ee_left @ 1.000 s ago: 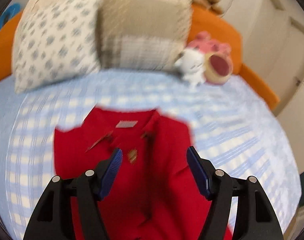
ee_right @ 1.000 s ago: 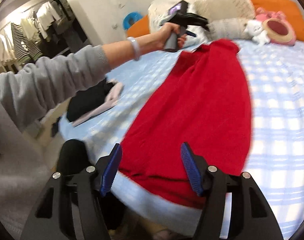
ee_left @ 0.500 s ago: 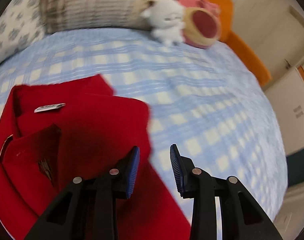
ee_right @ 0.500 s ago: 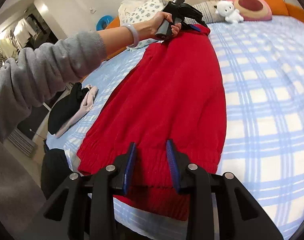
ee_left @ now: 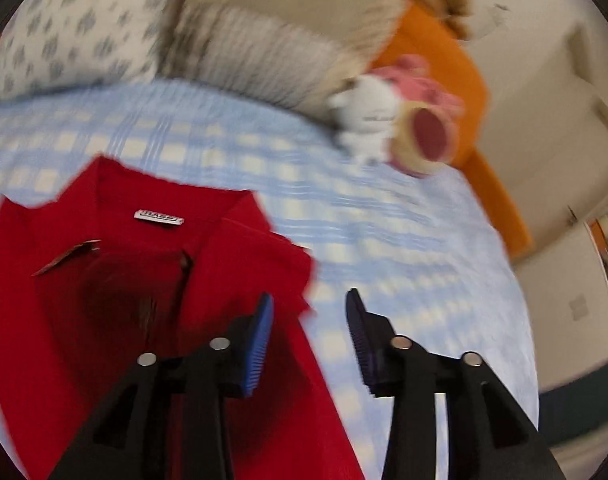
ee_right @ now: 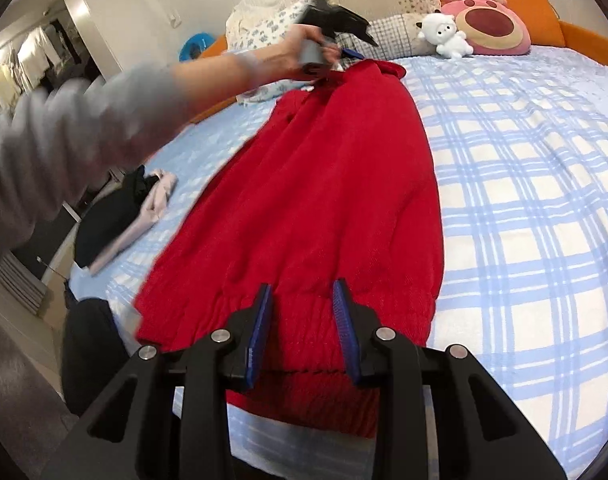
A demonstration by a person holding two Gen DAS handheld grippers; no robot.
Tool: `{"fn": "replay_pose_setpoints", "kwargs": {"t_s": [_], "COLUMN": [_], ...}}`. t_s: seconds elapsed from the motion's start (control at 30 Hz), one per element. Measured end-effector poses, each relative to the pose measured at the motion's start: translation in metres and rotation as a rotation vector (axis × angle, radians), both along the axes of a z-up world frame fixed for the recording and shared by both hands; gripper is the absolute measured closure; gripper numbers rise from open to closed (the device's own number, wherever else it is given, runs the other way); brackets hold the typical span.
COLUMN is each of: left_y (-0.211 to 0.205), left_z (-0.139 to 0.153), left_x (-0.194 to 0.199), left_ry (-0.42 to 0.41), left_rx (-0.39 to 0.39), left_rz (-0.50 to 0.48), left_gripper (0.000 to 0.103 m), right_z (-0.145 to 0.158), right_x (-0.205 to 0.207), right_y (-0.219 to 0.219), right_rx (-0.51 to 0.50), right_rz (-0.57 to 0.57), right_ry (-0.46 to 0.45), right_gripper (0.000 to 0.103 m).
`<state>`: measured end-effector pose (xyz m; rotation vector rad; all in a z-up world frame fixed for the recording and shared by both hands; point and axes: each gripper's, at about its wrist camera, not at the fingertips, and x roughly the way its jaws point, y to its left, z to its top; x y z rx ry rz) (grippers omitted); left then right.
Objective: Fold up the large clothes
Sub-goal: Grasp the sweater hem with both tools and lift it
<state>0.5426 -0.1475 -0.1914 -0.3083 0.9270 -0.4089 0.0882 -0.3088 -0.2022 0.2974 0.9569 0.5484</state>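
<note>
- Red garment: a knitted piece lying lengthwise on the bed, folded into a long narrow strip. Ribbed hem at the near edge of the mattress, collar end toward the pillows.
- Collar seen from my left wrist view: open, woven label facing up, a hang tag lying on the left side of the neckline.
- My right gripper: fingers stand over the ribbed hem with a band of red knit between the blue pads. The jaws are partly apart; I cannot tell whether the pads actually press the cloth.
- My left gripper: jaws opening, spread to a moderate gap. The left pad sits over the garment's right shoulder edge, the right pad over bare sheet. Nothing is pinched; picture is motion-blurred.
- Left hand and grey sleeve reach across to the collar end in the right wrist view, also blurred.
- Blue-and-white checked sheet covers the bed.
- Pillows at the head; white plush toy touching a pink plush beside them.
- Small pile of dark and pale clothes lies on the bed's left edge, well apart from the garment.
</note>
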Motion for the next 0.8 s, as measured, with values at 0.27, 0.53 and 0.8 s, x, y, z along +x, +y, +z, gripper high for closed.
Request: {"fn": "replay_pose_setpoints", "kwargs": {"t_s": [0.27, 0.53, 0.8], "left_y": [0.068, 0.153, 0.181], "left_z": [0.064, -0.056, -0.124], "left_x": [-0.22, -0.379, -0.407], "left_ry": [-0.114, 0.154, 0.284], "left_rx": [0.048, -0.027, -0.305], "left_rz": [-0.192, -0.169, -0.091], "left_gripper": [0.017, 0.018, 0.018], "right_z": [0.058, 0.027, -0.029], "right_x": [-0.015, -0.003, 0.016], "right_y": [-0.046, -0.064, -0.063], "right_rx": [0.042, 0.136, 0.313], "right_rz": [-0.044, -0.053, -0.084], "right_ry": [-0.087, 0.149, 0.42], "right_gripper": [0.049, 0.031, 0.031]}}
